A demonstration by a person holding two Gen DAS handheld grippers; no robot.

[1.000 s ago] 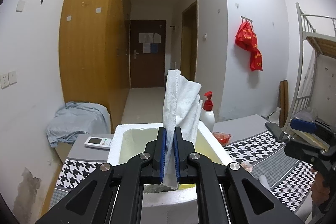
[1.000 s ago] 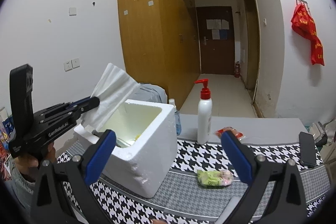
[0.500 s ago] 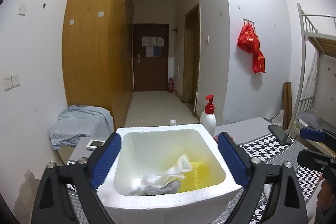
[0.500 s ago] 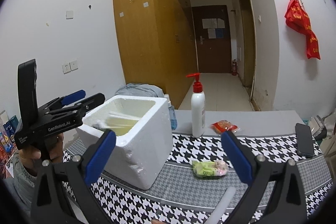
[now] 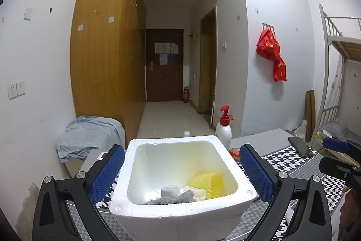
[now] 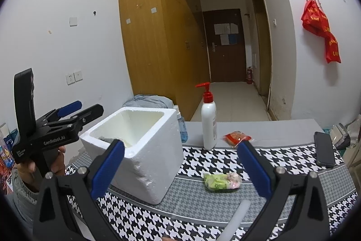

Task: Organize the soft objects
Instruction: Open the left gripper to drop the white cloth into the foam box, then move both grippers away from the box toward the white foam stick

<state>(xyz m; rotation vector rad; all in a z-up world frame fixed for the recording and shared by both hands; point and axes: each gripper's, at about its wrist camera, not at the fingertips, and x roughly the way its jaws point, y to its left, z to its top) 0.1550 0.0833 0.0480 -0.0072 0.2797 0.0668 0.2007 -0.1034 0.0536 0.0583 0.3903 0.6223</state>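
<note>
Left gripper (image 5: 181,169) jaws have just been opening and now stand wide, nothing pinched; the white foam box (image 5: 180,207) sits between and below its blue pads. Inside the box, on its floor: white tissue (image 5: 169,191), a grey cloth (image 5: 173,198) and a yellow sponge (image 5: 207,182), all clear of the jaws. Right gripper (image 6: 180,169) jaws also wide apart and empty; a green soft packet (image 6: 222,181) lies on the houndstooth desk (image 6: 203,207) cloth between them, untouched. Box stands near the desk's left edge.
</note>
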